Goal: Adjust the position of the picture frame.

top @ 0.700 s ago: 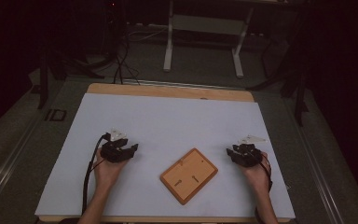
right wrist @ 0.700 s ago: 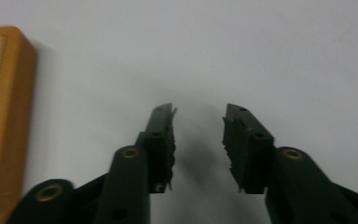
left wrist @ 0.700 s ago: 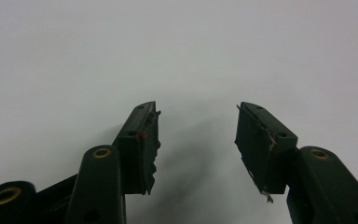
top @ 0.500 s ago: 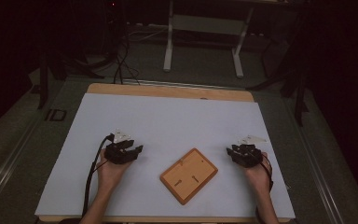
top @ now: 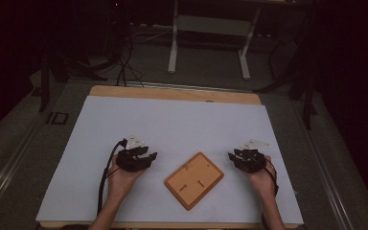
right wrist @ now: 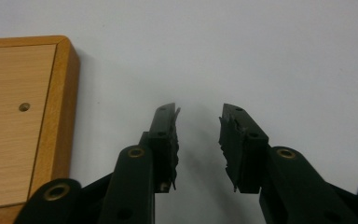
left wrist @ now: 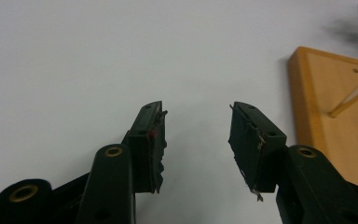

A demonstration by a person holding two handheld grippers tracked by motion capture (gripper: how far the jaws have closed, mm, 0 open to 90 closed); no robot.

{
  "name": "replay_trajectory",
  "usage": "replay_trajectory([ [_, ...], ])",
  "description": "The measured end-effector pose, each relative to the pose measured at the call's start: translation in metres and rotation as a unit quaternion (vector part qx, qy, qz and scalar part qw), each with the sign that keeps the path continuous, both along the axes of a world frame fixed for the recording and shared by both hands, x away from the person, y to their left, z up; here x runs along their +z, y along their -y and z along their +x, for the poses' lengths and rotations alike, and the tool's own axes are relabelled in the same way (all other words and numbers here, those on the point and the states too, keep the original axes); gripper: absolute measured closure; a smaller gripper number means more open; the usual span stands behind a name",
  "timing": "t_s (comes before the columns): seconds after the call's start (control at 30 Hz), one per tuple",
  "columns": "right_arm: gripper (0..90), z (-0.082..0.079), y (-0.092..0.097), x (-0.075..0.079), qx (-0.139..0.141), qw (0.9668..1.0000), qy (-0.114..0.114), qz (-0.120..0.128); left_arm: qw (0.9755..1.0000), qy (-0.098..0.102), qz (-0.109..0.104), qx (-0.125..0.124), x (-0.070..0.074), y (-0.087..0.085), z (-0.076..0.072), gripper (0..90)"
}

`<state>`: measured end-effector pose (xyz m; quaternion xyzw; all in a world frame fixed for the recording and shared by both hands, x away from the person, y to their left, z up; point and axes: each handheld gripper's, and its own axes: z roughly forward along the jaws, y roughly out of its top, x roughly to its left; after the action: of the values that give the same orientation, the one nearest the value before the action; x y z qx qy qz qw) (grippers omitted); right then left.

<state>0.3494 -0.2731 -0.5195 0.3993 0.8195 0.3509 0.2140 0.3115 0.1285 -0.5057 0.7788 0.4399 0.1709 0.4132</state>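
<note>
— Where are we in the job, from your seat?

— Right at the approach, I'd say. Nearest me, both forearms come in from the bottom edge of the high view. My left claw sits just left of the wooden board, my right claw just right of it. Neither touches it.

— Claws holding anything?

— No. In the left gripper view the left claw stands partly open with only white bench between its jaws. Same for the right claw in the right gripper view: a moderate gap, nothing in it.

— And the board itself?

— Flat on the bench, near the front edge, turned at an angle between the two hands. It has a raised rim, and I can see two short slots on its face. The left gripper view catches its corner off to the right; the right gripper view has its edge at the left.

— Next move?

— My judgement: bring each claw inward to a rim. The jaws look wide enough for the rim but not the full board, so I'd need to angle in at the edges.

— Hand pose?

— Both wrists low, claws pointing forward and slightly inward, close above the sheet.
</note>
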Motion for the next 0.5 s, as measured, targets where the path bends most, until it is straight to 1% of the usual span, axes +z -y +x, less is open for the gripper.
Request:
replay_trajectory([
  [0.07,64.6,0.0,-0.001,-0.001,0.004,1.0,-0.001,-0.002,1.0,0.003,0.001,-0.007,0.001,0.005,-0.002,54.6],
  [0.13,64.5,0.0,-0.002,-0.001,0.005,1.0,-0.002,-0.003,0.9999,0.002,-0.001,-0.015,0.002,0.011,-0.003,54.6],
  [0.23,63.8,0.0,-0.003,-0.001,0.008,1.0,-0.002,-0.004,0.9994,-0.004,-0.001,-0.034,0.003,0.02,-0.004,54.6],
  [0.33,63.5,0.0,-0.004,-0.002,0.013,0.9999,-0.004,-0.006,0.9986,-0.007,0.008,-0.052,0.003,0.029,-0.005,55.2],
  [0.43,63.6,0.0,-0.006,-0.003,0.017,0.9998,-0.005,-0.007,0.9976,-0.005,0.007,-0.068,0.004,0.037,-0.007,56.6],
  [0.5,63.5,0.0,-0.006,-0.003,0.019,0.9998,-0.004,-0.009,0.997,-0.004,-0.002,-0.077,0.005,0.042,-0.009,56.7],
])
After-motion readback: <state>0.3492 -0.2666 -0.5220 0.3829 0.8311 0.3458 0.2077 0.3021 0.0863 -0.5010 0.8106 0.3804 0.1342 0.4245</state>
